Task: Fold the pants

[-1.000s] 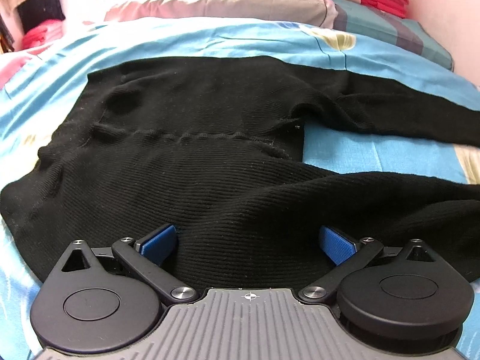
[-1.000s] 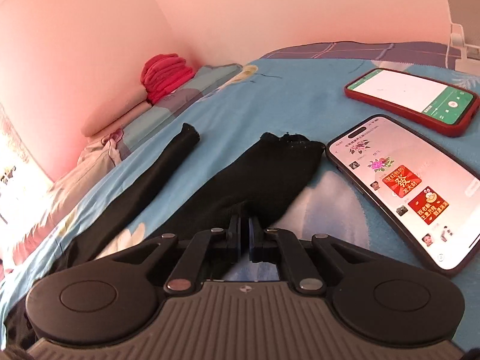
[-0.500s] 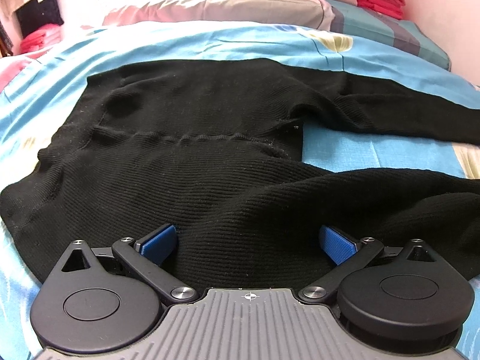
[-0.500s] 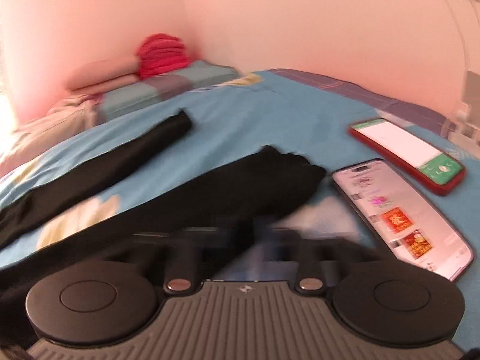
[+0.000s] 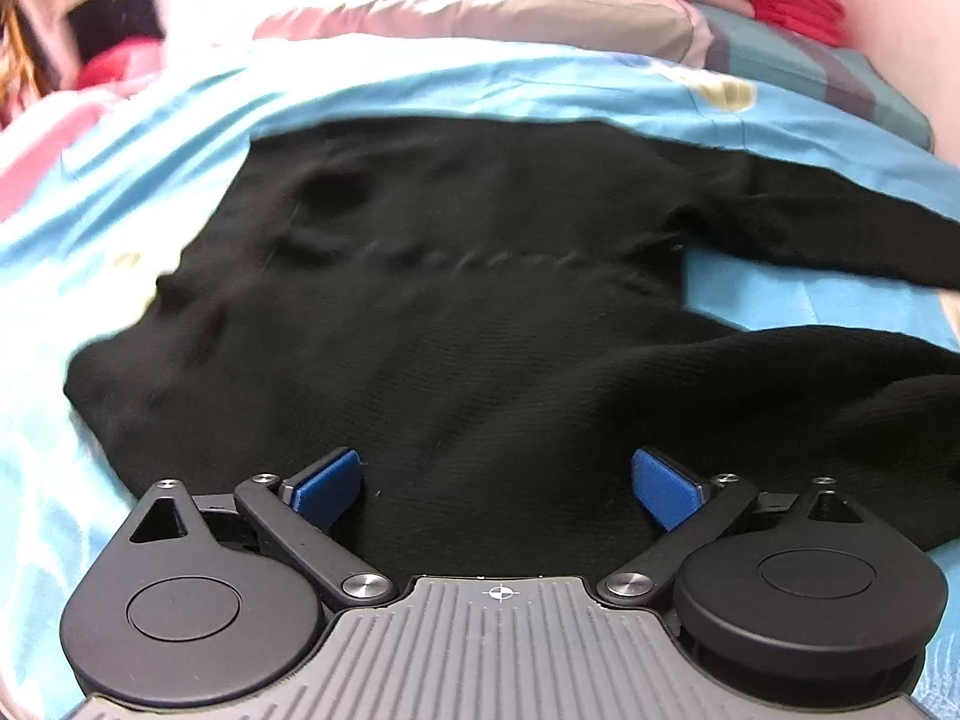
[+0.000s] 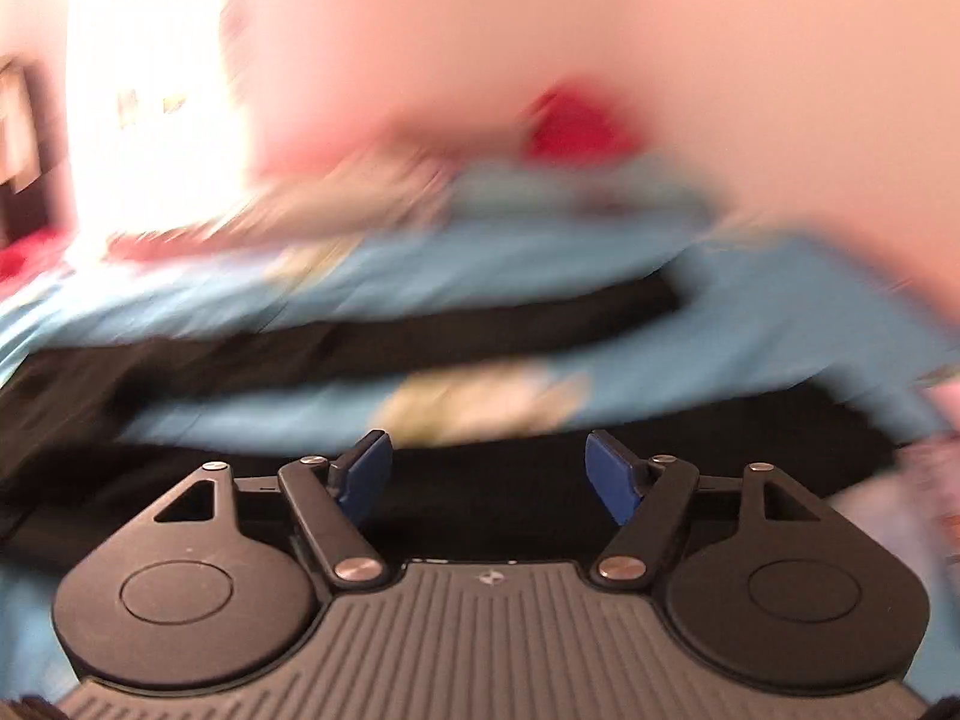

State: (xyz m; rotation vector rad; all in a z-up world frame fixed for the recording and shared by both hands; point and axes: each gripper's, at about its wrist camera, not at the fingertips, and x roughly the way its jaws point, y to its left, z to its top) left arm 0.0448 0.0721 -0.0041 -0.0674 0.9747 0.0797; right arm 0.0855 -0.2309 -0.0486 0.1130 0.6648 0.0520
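- Right tongs [image 6: 487, 468] have let go of the pant leg and swung round; jaws are opening, nothing pinched, view's pretty blurry.
- Left tongs [image 5: 495, 483] spread wide over the waist end, gripping nothing.
- Black pants [image 5: 456, 324] lie flat on the blue bed [image 5: 420, 84], legs apart.
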